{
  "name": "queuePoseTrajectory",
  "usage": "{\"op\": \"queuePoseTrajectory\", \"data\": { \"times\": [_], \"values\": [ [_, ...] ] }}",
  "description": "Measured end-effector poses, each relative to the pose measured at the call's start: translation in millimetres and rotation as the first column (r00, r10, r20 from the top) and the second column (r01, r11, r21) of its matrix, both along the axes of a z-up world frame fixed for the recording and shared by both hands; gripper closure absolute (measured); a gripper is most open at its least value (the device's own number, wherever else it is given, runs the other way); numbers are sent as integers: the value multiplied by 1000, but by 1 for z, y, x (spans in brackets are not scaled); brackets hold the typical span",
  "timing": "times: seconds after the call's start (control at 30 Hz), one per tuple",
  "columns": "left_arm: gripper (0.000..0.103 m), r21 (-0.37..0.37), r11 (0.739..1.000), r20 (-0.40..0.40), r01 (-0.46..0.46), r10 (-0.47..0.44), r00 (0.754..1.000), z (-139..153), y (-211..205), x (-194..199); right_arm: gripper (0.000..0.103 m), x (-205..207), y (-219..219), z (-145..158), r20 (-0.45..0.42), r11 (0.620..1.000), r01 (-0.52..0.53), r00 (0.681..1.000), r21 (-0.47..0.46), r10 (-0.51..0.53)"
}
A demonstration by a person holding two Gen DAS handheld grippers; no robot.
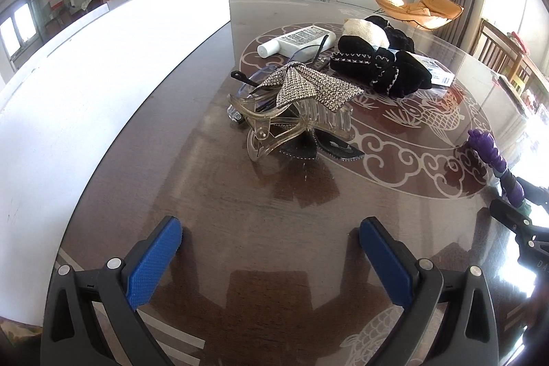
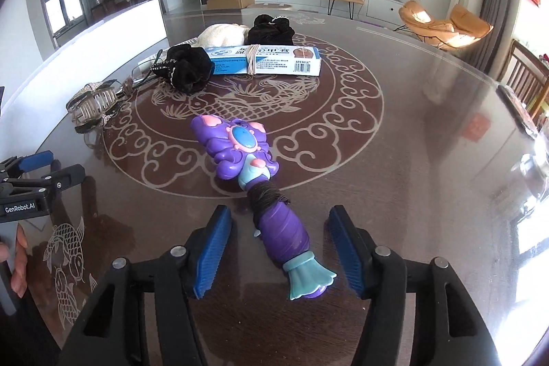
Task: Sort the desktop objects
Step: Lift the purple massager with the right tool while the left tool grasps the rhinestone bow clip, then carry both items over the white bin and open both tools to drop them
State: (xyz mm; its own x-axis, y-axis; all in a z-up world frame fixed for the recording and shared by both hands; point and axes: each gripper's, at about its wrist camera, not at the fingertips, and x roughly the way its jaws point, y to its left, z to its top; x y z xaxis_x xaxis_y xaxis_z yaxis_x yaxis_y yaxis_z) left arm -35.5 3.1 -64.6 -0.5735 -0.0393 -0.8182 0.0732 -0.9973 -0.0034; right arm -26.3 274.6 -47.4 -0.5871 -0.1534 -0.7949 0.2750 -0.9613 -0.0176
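Observation:
A purple toy wand point(image 2: 236, 150) with pink and blue trim lies on the dark glass table point(image 2: 411, 160). Its handle, wrapped in a dark hair tie, runs between the fingers of my right gripper point(image 2: 279, 211). The blue pads stand apart from the handle on both sides, so the gripper is open. In the left wrist view the wand point(image 1: 487, 153) and the right gripper point(image 1: 514, 204) show at the right edge. My left gripper point(image 1: 271, 228) hovers open over bare table, short of a clear hair claw point(image 1: 298, 122) topped by a rhinestone bow point(image 1: 308, 84).
Behind the claw lie glasses point(image 1: 254, 84), a white bottle point(image 1: 298, 40), black scrunchies point(image 1: 384, 67), a cream scrunchie point(image 1: 363, 31) and a blue-white box point(image 2: 267, 60). A white panel point(image 1: 103, 64) borders the table's left side. A hand point(image 2: 19, 263) holds the left gripper point(image 2: 48, 167).

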Motion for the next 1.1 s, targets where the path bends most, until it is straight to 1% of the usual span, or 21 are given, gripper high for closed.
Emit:
{"op": "queuePoseTrajectory", "data": {
  "times": [0.07,0.17,0.2,0.23,0.27,0.3,0.33,0.37,0.43,0.47,0.53,0.6,0.63,0.67,0.7,0.77,0.9,1.0,1.03,1.07,1.1],
  "values": [
    [0,0,1000,2,0,0,1000,0,0,0,21,1,-5,-1,-2,1000,-19,1000,7,19],
    [0,7,1000,14,3,-3,1000,1,1,-1,16,0,-1,-2,11,999,-22,1000,-25,22],
    [0,38,999,15,13,-14,1000,3,0,-1,15,0,-1,-3,12,999,-24,1000,-23,24],
    [0,95,995,11,35,-37,999,5,-1,-3,15,0,-3,-3,12,1000,-24,1000,-13,24],
    [0,162,985,-1,61,-62,998,9,-3,-5,13,0,-4,-4,10,1000,-23,1000,-1,23],
    [0,212,974,-20,75,-72,997,12,-5,-8,13,0,-4,-4,12,1000,-20,1000,-3,20],
    [0,227,972,-32,66,-60,998,14,-7,-13,12,-1,-3,-4,15,1000,-18,1000,-8,18],
    [0,213,976,-28,38,-33,999,14,-9,-20,12,-1,-3,-4,14,1000,-18,1000,-7,18],
    [0,181,983,22,-31,27,999,9,-12,-38,12,-1,-3,-4,14,1000,-17,1000,-6,17],
    [0,168,985,28,-48,44,999,9,-13,-47,12,-1,-3,-4,14,1000,-17,1000,-6,17],
    [0,151,988,41,-37,31,999,8,-8,-62,12,-1,-3,-4,14,1000,-17,1000,-6,17],
    [0,96,995,53,-15,10,999,7,-1,-77,12,-1,-3,-4,14,1000,-17,1000,-6,17],
    [6,77,997,37,7,-10,999,8,1,-79,12,-1,-3,-4,14,1000,-17,1000,-6,17],
    [37,62,998,15,23,-24,1000,9,1,-78,12,-1,-3,-4,14,1000,-17,1000,-6,17],
    [50,49,998,-1,33,-33,999,10,0,-75,12,-1,-3,-4,14,1000,-17,1000,-6,17],
    [55,95,994,-33,54,-51,998,12,-7,-64,12,-1,-3,-4,14,1000,-17,1000,-6,17],
    [56,176,979,-44,104,-98,994,13,-12,-29,10,-1,-4,-4,17,1000,-22,1000,-12,22],
    [56,189,970,-52,153,-146,988,15,-5,-5,9,-1,-3,-4,20,999,-27,999,-22,27],
    [56,199,966,-62,167,-158,985,18,-3,1,6,-2,-3,-4,25,999,-38,999,-34,39],
    [56,204,962,-84,183,-169,982,22,-2,6,0,-5,-2,-4,39,997,-62,997,-55,64],
    [56,203,959,-105,196,-178,979,25,0,10,0,-8,-2,-3,47,994,-88,995,-71,92]
  ]
}}
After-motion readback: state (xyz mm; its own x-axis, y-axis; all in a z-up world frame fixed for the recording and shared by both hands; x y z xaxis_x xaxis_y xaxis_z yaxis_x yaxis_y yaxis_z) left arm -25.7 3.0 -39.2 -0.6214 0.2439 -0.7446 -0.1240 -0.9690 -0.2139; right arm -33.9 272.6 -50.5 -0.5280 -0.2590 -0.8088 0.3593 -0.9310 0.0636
